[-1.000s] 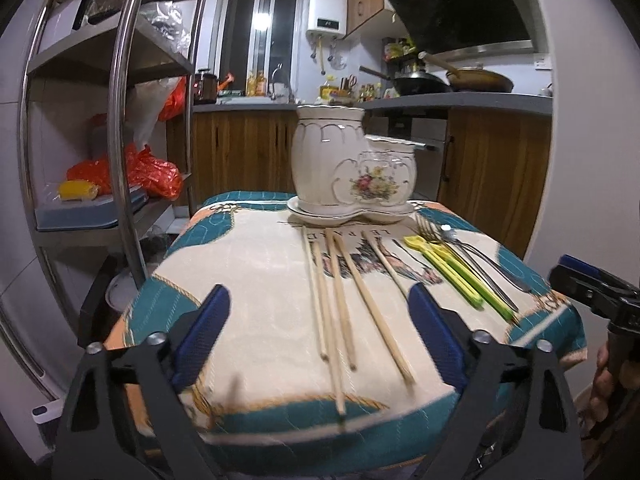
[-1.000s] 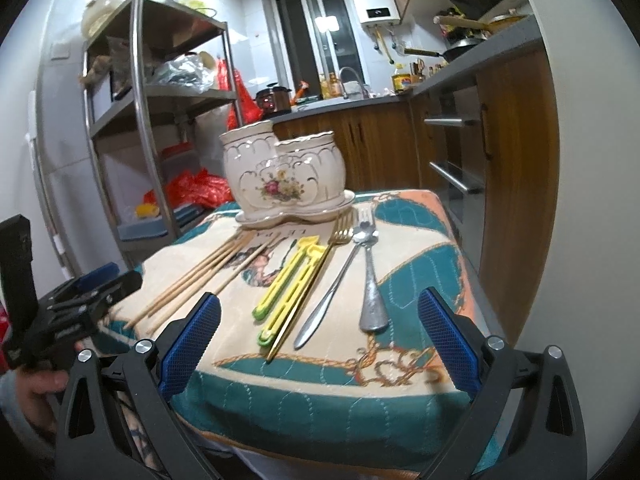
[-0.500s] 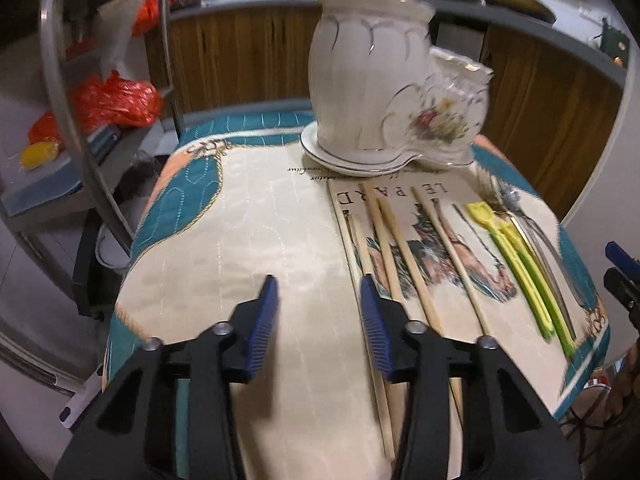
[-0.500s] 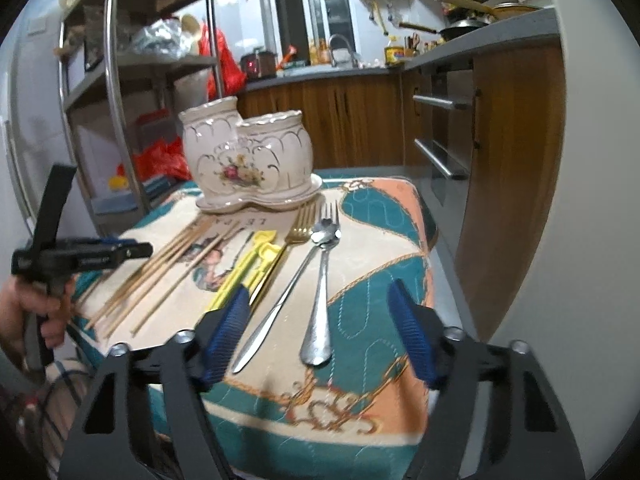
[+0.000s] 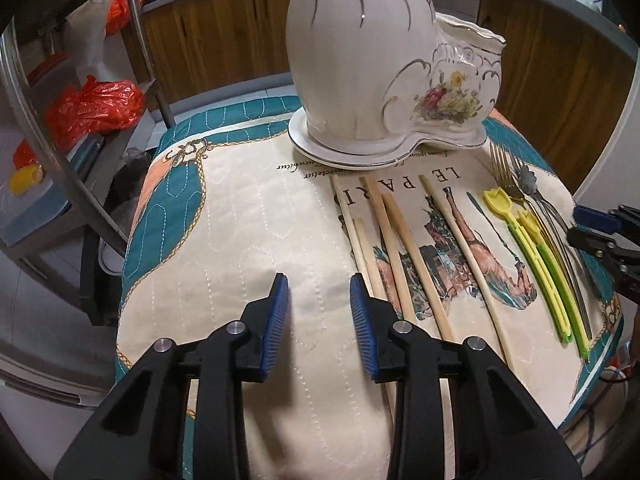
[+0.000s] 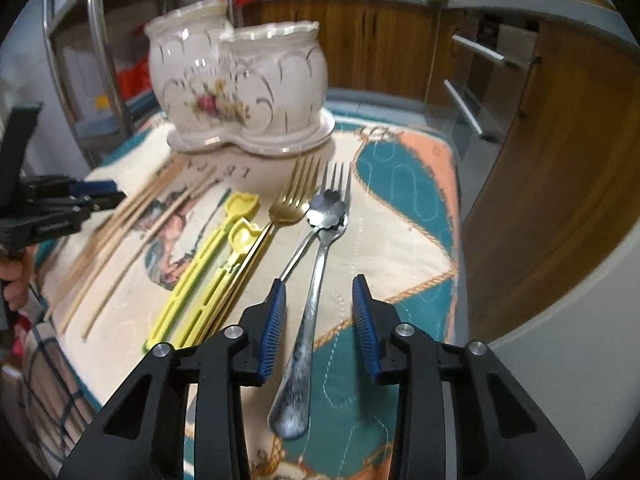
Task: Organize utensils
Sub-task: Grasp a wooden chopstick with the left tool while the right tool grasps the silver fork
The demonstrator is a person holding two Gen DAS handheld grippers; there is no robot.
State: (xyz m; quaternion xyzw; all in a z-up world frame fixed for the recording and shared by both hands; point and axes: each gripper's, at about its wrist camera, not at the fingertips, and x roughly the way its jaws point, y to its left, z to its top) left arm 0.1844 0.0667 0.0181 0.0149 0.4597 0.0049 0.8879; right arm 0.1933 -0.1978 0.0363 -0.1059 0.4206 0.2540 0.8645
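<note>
A white ceramic two-pot holder (image 5: pixel 380 60) stands on its saucer at the back of the cloth-covered table (image 5: pixel 240 208). Several wooden chopsticks (image 5: pixel 400 248) lie in front of it, then yellow-green plastic utensils (image 5: pixel 532 264) and forks (image 5: pixel 504 168). My left gripper (image 5: pixel 319 284) hangs over bare cloth just left of the chopsticks; its jaws are closing with nothing between them. In the right wrist view my right gripper (image 6: pixel 318 284) straddles the handle of a silver fork (image 6: pixel 320 256), jaws closing, pads clear of it. A flower-bowl spoon (image 6: pixel 328 208) and a gold fork (image 6: pixel 294 192) lie beside it.
A metal shelf rack (image 5: pixel 80 168) with red plastic bags (image 5: pixel 96 108) stands left of the table. Wooden cabinets (image 6: pixel 540 180) run behind and to the right, close to the table's edge. A hand (image 6: pixel 16 280) holds the left gripper (image 6: pixel 80 200).
Both grippers have tipped downward and come in low over the table. Their jaws have narrowed from wide open. The right one now has the silver fork's handle between its fingers.
</note>
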